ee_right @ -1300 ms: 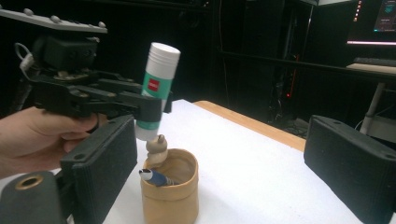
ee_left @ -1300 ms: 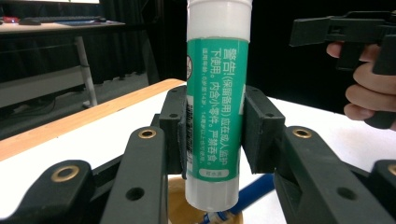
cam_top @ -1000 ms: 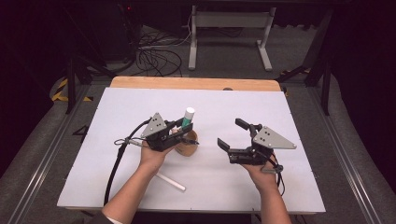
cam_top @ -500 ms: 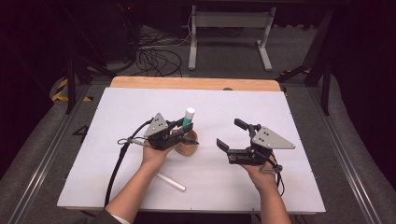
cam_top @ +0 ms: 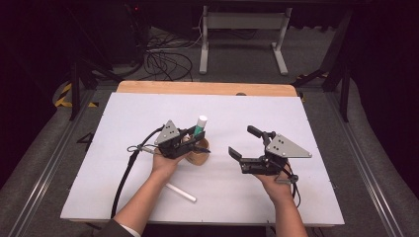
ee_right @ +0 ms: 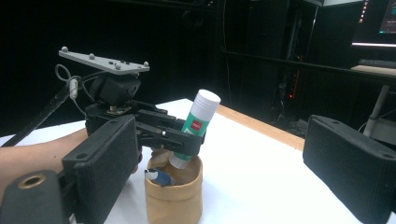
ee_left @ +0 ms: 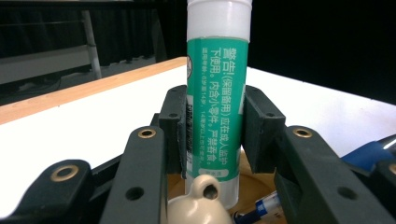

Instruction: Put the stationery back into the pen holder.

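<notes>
Left claw [cam_top: 196, 139] clamped on the glue stick [cam_top: 199, 127]: in the left gripper view both black pads press the green label of the glue stick [ee_left: 215, 100], 1 on each side, white cap above the pads. The stick leans slightly, lower end down inside the tan fabric pouch [cam_top: 197, 155], which stands on the white worktop [cam_top: 123, 128] a little left of centre.

In the right gripper view the pouch [ee_right: 173, 196] stands upright with its mouth open, glue stick [ee_right: 196, 126] tilted, base just below the rim, and the left claw [ee_right: 184, 140] gripping it at mid-body. A blue-and-white pen [ee_right: 161, 177] lies in the pouch mouth beside the stick. A cream rounded piece with a hole [ee_left: 205, 200] shows in the pouch too, seen in the left gripper view; what it is, cannot tell.

Right claw [cam_top: 243, 142] released: jaws spread wide, nothing between them, held above the worktop to the right of the pouch and well apart from it, pointing toward it. Right hand [cam_top: 276, 185] behind it; left hand [cam_top: 165, 163] grips the left gripper body just beside the pouch.

1 white stick-shaped object [cam_top: 181, 192] lies flat on the worktop near the front edge, beside the left forearm, apart from the pouch.
</notes>
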Action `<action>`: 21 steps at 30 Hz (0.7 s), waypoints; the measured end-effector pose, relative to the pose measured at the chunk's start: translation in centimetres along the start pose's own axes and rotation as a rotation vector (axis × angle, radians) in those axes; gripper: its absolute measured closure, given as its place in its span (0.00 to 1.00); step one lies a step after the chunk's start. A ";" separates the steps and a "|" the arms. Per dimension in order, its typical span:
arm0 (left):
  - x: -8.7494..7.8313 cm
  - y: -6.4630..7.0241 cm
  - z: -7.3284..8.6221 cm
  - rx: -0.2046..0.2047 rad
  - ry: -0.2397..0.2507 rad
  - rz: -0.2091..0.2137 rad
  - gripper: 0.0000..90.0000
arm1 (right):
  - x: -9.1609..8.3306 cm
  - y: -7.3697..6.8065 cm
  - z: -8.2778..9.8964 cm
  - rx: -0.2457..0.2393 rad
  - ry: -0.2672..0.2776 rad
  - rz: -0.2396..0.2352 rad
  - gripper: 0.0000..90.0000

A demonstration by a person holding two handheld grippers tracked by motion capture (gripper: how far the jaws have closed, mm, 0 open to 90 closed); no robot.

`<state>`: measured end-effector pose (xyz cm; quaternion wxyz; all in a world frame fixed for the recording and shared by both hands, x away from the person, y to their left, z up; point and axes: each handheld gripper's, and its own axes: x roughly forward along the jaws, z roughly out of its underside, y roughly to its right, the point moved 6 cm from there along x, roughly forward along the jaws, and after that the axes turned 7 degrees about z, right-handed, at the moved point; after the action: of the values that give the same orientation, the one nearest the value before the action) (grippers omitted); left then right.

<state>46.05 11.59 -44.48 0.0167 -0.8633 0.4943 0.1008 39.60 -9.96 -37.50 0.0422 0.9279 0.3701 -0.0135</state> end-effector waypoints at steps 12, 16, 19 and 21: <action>0.1 0.0 0.2 0.010 -0.004 -0.005 0.72 | 0.1 -0.1 0.0 0.000 -0.002 0.001 0.13; 0.0 0.0 0.4 0.012 -0.011 -0.013 0.72 | 0.1 -0.1 0.0 0.000 0.000 0.001 0.13; 0.0 -0.1 0.4 0.016 -0.008 -0.020 0.72 | 0.0 -0.1 0.0 -0.002 0.002 0.001 0.13; -0.1 -0.2 0.6 0.010 -0.010 -0.027 0.72 | 0.1 -0.1 0.0 -0.004 0.000 0.000 0.13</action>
<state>46.06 11.89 -45.06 0.0249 -0.8693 0.4829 0.1027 39.56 -9.85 -37.52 0.0439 0.9278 0.3703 -0.0128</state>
